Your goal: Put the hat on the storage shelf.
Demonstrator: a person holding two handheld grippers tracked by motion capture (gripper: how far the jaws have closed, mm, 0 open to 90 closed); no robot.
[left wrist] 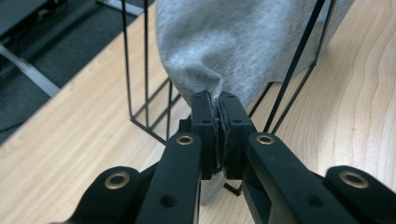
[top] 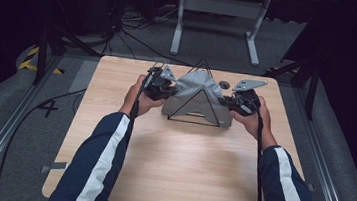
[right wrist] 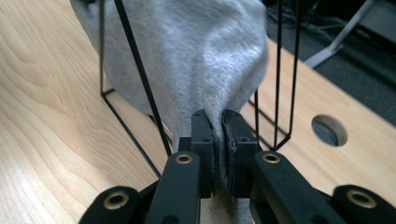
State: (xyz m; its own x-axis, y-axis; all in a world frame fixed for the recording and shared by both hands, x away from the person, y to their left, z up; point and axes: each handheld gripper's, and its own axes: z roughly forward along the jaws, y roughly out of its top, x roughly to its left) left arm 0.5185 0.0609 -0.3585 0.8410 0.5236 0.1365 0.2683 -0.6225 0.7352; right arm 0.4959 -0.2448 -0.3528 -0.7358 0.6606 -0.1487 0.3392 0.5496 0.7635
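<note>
Grey cloth [top: 198, 93] draped over black wire frame [top: 197, 113] at counter [top: 169, 165] 12 o'clock. Left hand-held gripper [left wrist: 218, 133] pinching cloth's 9 o'clock edge, right hand-held gripper [right wrist: 218, 140] pinching 3 o'clock edge; likely to spread or lift it evenly.

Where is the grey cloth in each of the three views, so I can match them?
High view: grey cloth draped over the black wire frame, upper centre.
Left gripper view: top centre, pinched between the jaws.
Right gripper view: top centre, pinched between the jaws.
Shared landmark: the wire frame.
</note>
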